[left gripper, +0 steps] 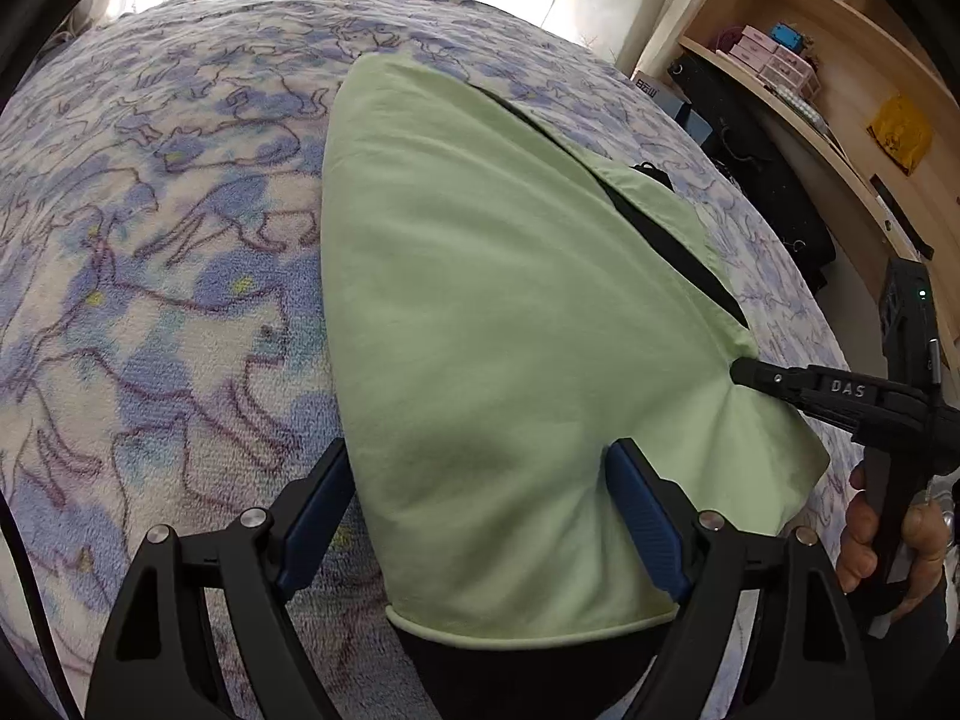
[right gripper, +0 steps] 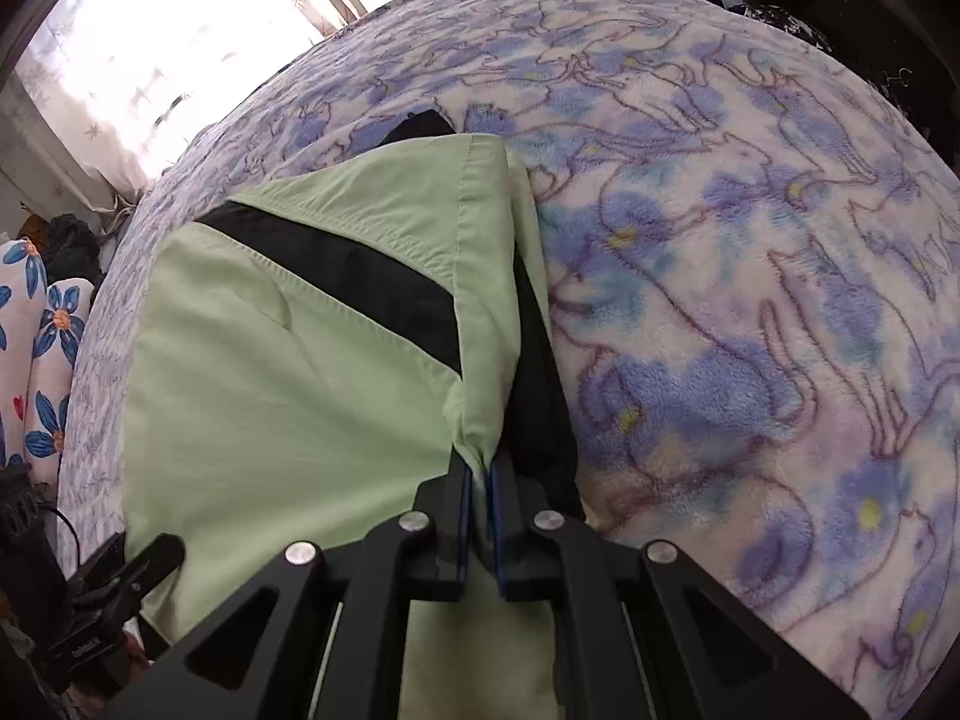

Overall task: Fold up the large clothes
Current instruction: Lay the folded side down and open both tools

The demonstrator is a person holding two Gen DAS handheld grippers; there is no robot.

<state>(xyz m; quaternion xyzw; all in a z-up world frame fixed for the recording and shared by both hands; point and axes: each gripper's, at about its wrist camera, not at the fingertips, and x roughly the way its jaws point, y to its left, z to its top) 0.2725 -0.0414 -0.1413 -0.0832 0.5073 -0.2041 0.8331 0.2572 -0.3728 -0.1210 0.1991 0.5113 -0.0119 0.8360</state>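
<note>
A light green garment (left gripper: 492,300) with black panels lies folded lengthways on the bed; it also fills the left of the right wrist view (right gripper: 288,372). My left gripper (left gripper: 480,504) is open, its two fingers standing on either side of the garment's near end. My right gripper (right gripper: 477,474) is shut on a pinch of the garment's green edge, beside a black panel (right gripper: 540,408). In the left wrist view the right gripper (left gripper: 741,369) comes in from the right and bites the garment's right edge.
The bed is covered by a fleece blanket (left gripper: 150,240) with blue and purple animal outlines. A wooden shelf unit (left gripper: 828,78) with boxes stands to the right of the bed. Flowered pillows (right gripper: 42,348) lie at the far left. A bright curtained window (right gripper: 150,48) is behind.
</note>
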